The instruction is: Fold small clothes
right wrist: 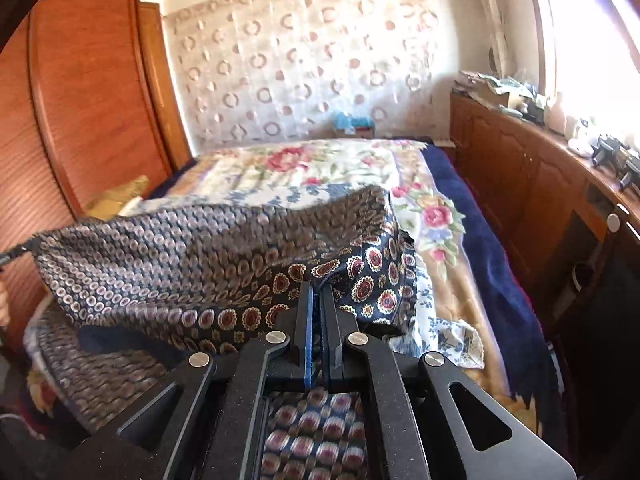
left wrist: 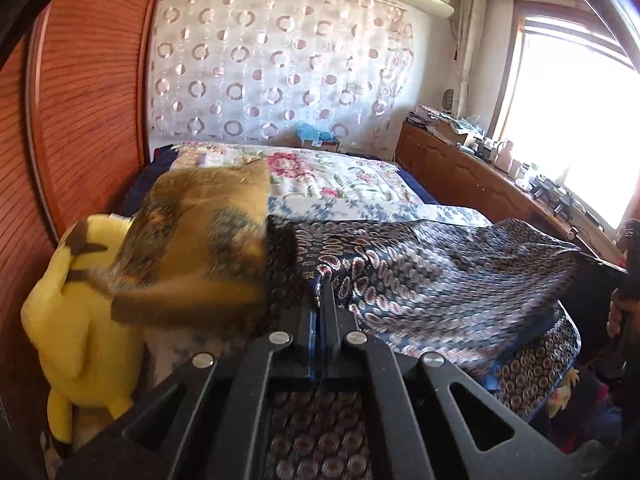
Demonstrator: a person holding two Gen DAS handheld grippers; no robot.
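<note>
Left wrist view: the left gripper (left wrist: pixel 320 296) is clenched on an edge of the patterned cloth (left wrist: pixel 440 268), a dark blue fabric printed with rings and medallions. The cloth stretches to the right, lifted above the bed (left wrist: pixel 340 184), to where the right gripper (left wrist: pixel 600 264) grasps its far corner. Just left of the cloth lies a brown pillow (left wrist: pixel 200 232), with a yellow plush toy (left wrist: pixel 76 320) beside it against the wooden wardrobe (left wrist: pixel 88 100). A cardboard box (left wrist: pixel 320 144) at the head of the bed holds something blue; its label is too small to read.

Right wrist view: the right gripper (right wrist: pixel 318 300) is clenched on the cloth (right wrist: pixel 180 256), which spans leftward, taut, over the floral bedspread (right wrist: pixel 320 168). A wooden counter (right wrist: pixel 520 168) under the window carries small clutter, too blurred to name.
</note>
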